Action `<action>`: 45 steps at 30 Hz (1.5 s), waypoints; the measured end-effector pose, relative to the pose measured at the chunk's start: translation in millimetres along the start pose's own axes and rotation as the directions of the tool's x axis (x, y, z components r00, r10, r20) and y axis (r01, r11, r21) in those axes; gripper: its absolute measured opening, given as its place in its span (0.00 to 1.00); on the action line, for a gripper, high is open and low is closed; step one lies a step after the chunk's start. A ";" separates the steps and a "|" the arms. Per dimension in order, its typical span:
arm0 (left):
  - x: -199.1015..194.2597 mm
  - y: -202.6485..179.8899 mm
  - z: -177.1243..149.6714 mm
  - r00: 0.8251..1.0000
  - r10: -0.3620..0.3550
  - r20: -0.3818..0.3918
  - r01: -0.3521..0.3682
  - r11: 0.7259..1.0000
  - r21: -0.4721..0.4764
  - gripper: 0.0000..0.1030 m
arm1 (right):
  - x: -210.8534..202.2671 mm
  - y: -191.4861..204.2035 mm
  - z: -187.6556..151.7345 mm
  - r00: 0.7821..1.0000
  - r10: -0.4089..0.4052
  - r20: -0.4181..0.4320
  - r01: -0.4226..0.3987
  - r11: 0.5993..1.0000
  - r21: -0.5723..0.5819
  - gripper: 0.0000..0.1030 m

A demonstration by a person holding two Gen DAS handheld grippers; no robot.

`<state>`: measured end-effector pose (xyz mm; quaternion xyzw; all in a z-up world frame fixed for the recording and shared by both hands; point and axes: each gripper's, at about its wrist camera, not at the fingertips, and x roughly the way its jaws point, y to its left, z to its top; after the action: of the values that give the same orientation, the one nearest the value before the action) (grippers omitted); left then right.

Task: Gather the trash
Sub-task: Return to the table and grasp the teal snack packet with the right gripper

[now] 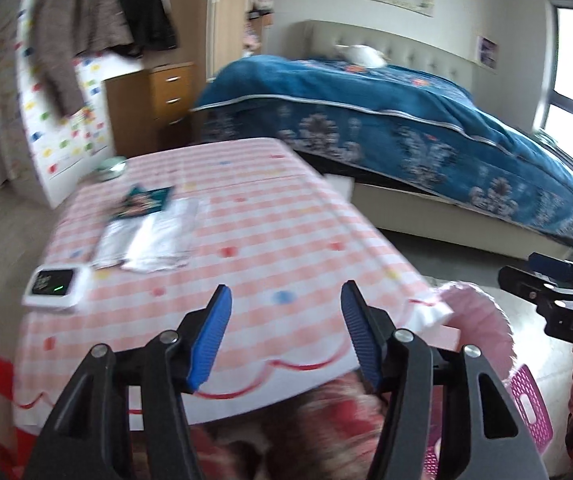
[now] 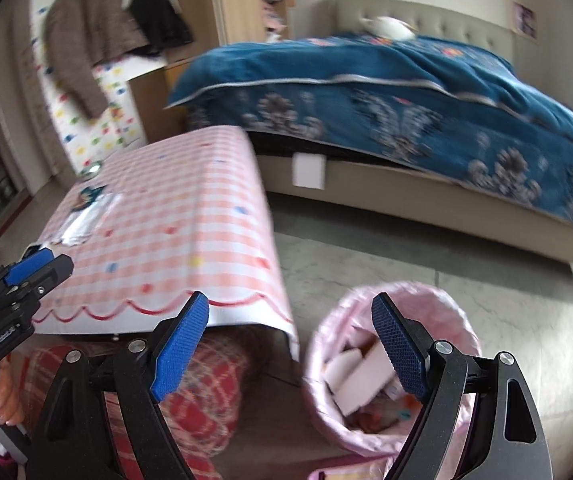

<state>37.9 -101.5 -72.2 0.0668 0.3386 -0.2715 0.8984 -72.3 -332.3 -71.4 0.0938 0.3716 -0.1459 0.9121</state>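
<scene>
The pink-lined bin (image 2: pixel 390 364) is parked on the floor just off the near corner of the checked table (image 2: pixel 190 216), with white foam-looking trash (image 2: pixel 360 380) already dumped inside. The right gripper (image 2: pixel 290 344) is held above the bin's rim, jaws spread, nothing in them. The left gripper (image 1: pixel 286 336) is over the table edge, released too. Flat wrappers (image 1: pixel 146 236) are left on the tabletop.

Both tongs are angling downward with nothing between their blue pads: the left tongs (image 1: pixel 286 334) standing parted, the right tongs (image 2: pixel 290 346) gaping wider.
</scene>
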 end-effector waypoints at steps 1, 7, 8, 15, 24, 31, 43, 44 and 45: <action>-1.3 9.6 0.0 1.000 0.017 0.002 -0.017 1.000 -0.015 0.54 | 4.5 12.3 5.2 1.000 0.010 0.000 -0.010 1.000 -0.027 0.80; -5.8 73.3 0.5 0.992 0.128 0.013 -0.126 0.987 -0.096 0.58 | 27.0 74.3 30.5 0.997 0.074 0.001 -0.073 0.989 -0.132 0.77; -4.8 82.0 0.0 0.990 0.140 0.009 -0.139 0.985 -0.105 0.58 | 30.9 86.2 34.3 0.996 0.084 0.001 -0.083 0.986 -0.148 0.76; 10.5 134.9 6.1 0.974 0.225 -0.013 -0.224 0.962 -0.154 0.58 | 66.8 146.2 57.5 0.988 0.148 -0.032 -0.152 0.964 -0.221 0.72; 24.6 179.6 31.9 0.958 0.288 -0.012 -0.285 0.940 -0.190 0.58 | 117.7 223.8 89.3 0.968 0.241 -0.073 -0.251 0.908 -0.335 0.61; 49.3 204.5 40.0 0.960 0.275 -0.049 -0.279 0.937 -0.212 0.58 | 165.7 274.4 114.2 0.953 0.271 -0.136 -0.303 0.872 -0.384 0.62; 54.8 214.0 32.6 0.956 0.286 -0.062 -0.292 0.926 -0.238 0.58 | 212.8 312.0 119.4 0.936 0.262 -0.235 -0.343 0.829 -0.442 0.37; 53.6 212.7 32.1 0.957 0.283 -0.062 -0.289 0.927 -0.239 0.58 | 208.4 312.4 116.4 0.935 0.258 -0.241 -0.343 0.828 -0.444 0.29; 51.9 210.1 31.6 0.959 0.277 -0.060 -0.283 0.929 -0.238 0.58 | 204.7 312.6 112.9 0.935 0.257 -0.243 -0.343 0.824 -0.452 0.21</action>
<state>200.4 43.2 -95.0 0.0068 0.3677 -0.0959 0.9250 245.6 -110.3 -116.4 -0.0692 0.4536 0.1068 0.8821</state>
